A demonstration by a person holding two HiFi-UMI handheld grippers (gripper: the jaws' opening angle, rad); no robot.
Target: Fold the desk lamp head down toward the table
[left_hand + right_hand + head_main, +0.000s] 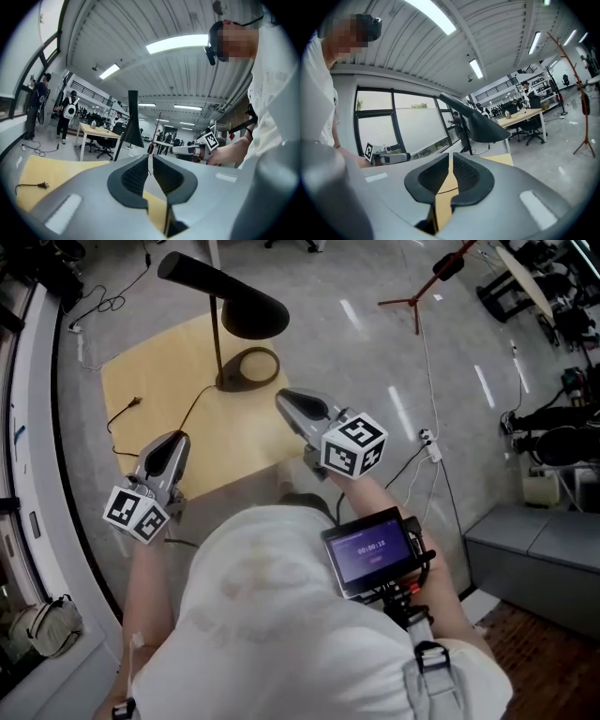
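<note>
A black desk lamp stands at the far side of the pale wooden table (150,371). Its cone-shaped head (230,298) is raised above the round base (249,368) on a thin stem. My left gripper (177,439) hovers over the table's near left edge, shut and holding nothing. My right gripper (284,398) is near the table's right edge, just short of the base, also shut and empty. In the left gripper view the jaws (150,157) nearly meet, with the lamp head (133,129) beyond. The right gripper view shows its jaws (451,155) together and the lamp head (483,125) ahead, untouched.
The lamp's black cord runs across the table to a loose plug (134,403). A red tripod stand (424,289) and a power strip (429,442) are on the floor to the right. A grey cabinet (534,549) stands at the right, a window sill along the left.
</note>
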